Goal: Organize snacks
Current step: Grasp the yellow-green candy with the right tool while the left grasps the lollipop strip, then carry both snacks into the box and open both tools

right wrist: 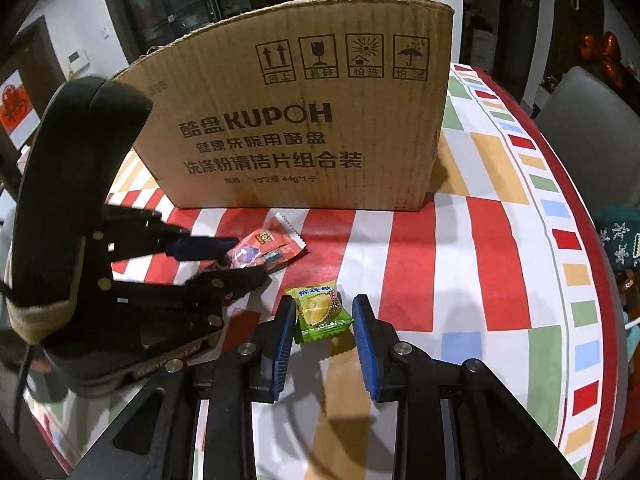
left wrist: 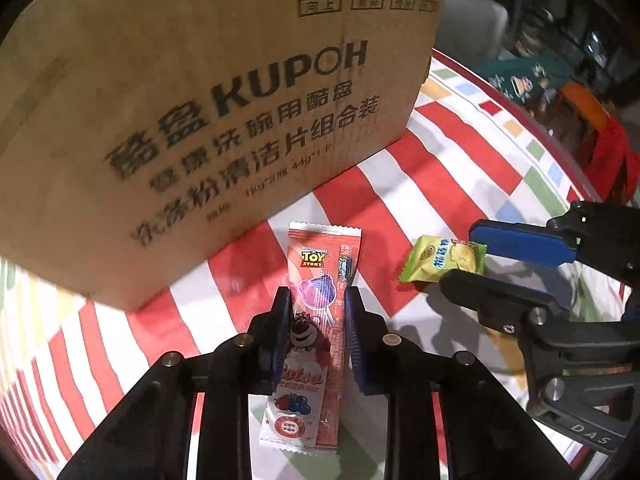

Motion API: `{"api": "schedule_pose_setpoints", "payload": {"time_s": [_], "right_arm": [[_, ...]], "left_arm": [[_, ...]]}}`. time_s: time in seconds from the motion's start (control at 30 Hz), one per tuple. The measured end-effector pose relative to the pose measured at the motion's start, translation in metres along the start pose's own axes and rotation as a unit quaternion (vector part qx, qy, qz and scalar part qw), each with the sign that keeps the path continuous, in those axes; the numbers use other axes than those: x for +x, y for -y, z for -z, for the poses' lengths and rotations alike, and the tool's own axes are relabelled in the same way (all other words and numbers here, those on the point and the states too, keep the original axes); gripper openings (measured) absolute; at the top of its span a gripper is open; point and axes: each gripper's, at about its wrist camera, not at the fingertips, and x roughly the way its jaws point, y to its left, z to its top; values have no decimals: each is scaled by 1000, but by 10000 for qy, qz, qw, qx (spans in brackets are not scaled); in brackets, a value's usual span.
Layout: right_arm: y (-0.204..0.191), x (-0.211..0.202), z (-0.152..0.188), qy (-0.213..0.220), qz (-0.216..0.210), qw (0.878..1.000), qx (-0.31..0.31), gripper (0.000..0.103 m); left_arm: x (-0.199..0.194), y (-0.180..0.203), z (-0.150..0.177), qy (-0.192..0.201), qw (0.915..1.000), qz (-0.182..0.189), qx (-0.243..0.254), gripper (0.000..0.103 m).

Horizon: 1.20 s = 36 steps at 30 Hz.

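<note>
A long red Toy Story lollipop packet (left wrist: pixel 316 320) lies on the striped tablecloth. My left gripper (left wrist: pixel 316 300) straddles it with its blue pads on both sides, close to the packet's edges, jaws still open. In the right wrist view the left gripper (right wrist: pixel 236 258) is around the packet (right wrist: pixel 266 250). A small green durian candy (right wrist: pixel 320 310) lies between the pads of my right gripper (right wrist: pixel 324 308), which is open. In the left wrist view the right gripper (left wrist: pixel 460 252) is around the candy (left wrist: pixel 444 260). A tall KUPOH cardboard box (right wrist: pixel 304 120) stands just behind both.
The table has a red, white and multicoloured tablecloth (right wrist: pixel 460 240) and a curved red edge (right wrist: pixel 600 280) at the right. A grey chair (right wrist: pixel 592 128) stands beyond that edge. Dark bags and clutter (left wrist: pixel 560 92) lie off the table at the far right.
</note>
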Motion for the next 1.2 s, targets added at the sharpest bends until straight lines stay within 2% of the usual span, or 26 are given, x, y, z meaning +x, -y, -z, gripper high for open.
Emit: {"api": "schedule_pose_setpoints", "payload": {"time_s": [0.17, 0.37, 0.73, 0.93, 1.2], "right_arm": [[0, -4, -2, 44, -24, 10000, -30, 31], [-1, -13, -5, 156, -38, 9998, -97, 31], [-8, -55, -22, 664, -50, 9975, -225, 31], [-13, -85, -43, 1050, -34, 9939, -325, 31], [-24, -117, -75, 1525, 14, 9870, -509, 31]], "left_arm": [[-12, -5, 20, 134, 9983, 29, -561, 26], [-41, -8, 32, 420, 9946, -23, -952, 26], [-106, 0, 19, 1246, 9861, -282, -1064, 26], [-147, -9, 9, 1661, 9789, -452, -1100, 26], [-180, -17, -17, 2052, 9709, -588, -1082, 26]]}}
